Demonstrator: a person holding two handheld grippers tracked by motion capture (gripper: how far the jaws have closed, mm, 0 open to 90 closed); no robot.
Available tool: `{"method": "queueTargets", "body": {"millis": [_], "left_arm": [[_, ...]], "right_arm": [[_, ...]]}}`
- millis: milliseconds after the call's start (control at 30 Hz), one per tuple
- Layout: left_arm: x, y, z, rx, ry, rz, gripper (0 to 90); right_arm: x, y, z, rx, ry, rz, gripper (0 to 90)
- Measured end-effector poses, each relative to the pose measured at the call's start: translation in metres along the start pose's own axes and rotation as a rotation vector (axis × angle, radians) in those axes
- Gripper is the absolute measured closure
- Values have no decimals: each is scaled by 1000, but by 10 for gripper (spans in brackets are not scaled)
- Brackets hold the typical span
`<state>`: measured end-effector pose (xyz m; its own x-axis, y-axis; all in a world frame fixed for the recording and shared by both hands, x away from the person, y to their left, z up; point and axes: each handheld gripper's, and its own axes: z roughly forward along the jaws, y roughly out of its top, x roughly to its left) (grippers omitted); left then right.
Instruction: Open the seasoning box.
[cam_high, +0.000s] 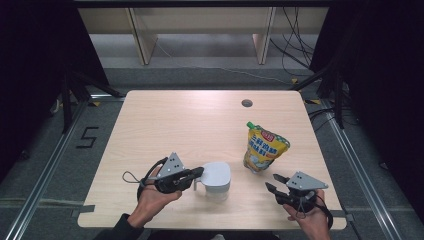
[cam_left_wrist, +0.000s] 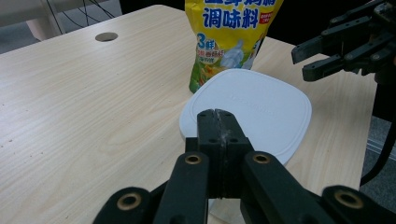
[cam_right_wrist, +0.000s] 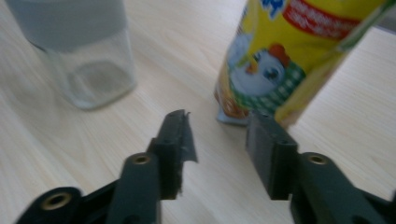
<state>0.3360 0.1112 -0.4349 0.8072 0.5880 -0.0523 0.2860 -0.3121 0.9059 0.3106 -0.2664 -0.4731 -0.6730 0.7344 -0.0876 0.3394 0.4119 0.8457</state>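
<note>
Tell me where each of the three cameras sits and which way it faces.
High view: above the person's side of the table, looking forward and down; both forearms, left gripper and right gripper show.
Left gripper view: rides the left gripper, looking across the white lid toward the yellow pouch; its jaws stand closed.
Right gripper view: rides the right gripper, low, facing the pouch and glass jar; its jaws stand apart.
Shared: both gripper views see the pouch.

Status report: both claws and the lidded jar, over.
Left claw shut at handle of clear glass jar with white lid. Right claw open, empty, facing yellow seasoning pouch. Nothing between them.
</note>
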Motion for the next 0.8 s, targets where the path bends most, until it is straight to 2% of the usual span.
{"method": "queueTargets", "body": {"millis": [33, 67, 133, 167, 200, 300, 400, 433, 567, 667, 767, 800], "left_arm": [[0, 0, 0, -4, -2, -3, 890], [0, 0, 0, -4, -2, -3, 890], [1, -1, 0, -4, -7, -6, 890], [1, -1, 0, -5, -5, -9, 890], [1, -1, 0, -5, -5, -9, 890], [1, -1, -1, -6, -1, -16, 890], [1, -2, -1, -6, -1, -17, 890], [1, -2, -1, -7, -1, -17, 890], [1, -2, -1, -3, 0, -4, 890], [2, -2, -2, -3, -2, 4, 891], [1, -2, -2, -3, 1, -7, 891], [2, -2, -2, 0, -3, 6, 891]], "right_arm": [[5, 4, 1, -44, 39, 6, 672], [5, 4, 1, -44, 39, 6, 672], [14, 11, 2, -69, 57, -12, 742], [17, 12, 3, -71, 73, 10, 764], [17, 12, 3, -71, 73, 10, 764], [28, 20, 11, -93, 118, -21, 844], [34, 26, 17, -106, 135, -33, 874], [35, 28, 20, -118, 147, -51, 884], [40, 32, 25, -126, 174, -49, 900], [44, 36, 28, -123, 174, -62, 900], [46, 41, 32, -126, 185, -77, 900], [46, 41, 32, -126, 185, -77, 900]]}}
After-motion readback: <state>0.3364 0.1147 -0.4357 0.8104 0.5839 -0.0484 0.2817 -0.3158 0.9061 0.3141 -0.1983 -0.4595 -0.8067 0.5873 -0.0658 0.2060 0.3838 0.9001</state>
